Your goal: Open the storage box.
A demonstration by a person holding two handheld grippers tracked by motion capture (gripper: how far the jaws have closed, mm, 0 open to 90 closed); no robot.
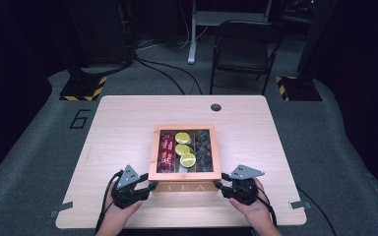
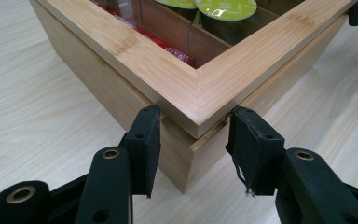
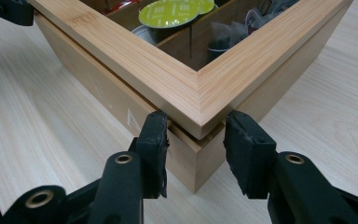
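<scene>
Wooden tea box [image 1: 184,186] sitting near the front middle of the light wood table [image 1: 118,123], lid [image 2: 177,77] down, green capsules [image 1: 187,159] and red packets [image 1: 166,150] visible through it. Left gripper [image 2: 193,135] clamped across the box's front left corner just under the lid; right gripper [image 3: 196,135] clamped likewise on the front right corner.

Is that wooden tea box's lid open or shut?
Shut, or nearly: the lid lies flat on the box, with only a thin seam at the corners. Its contents show through a clear pane.
</scene>
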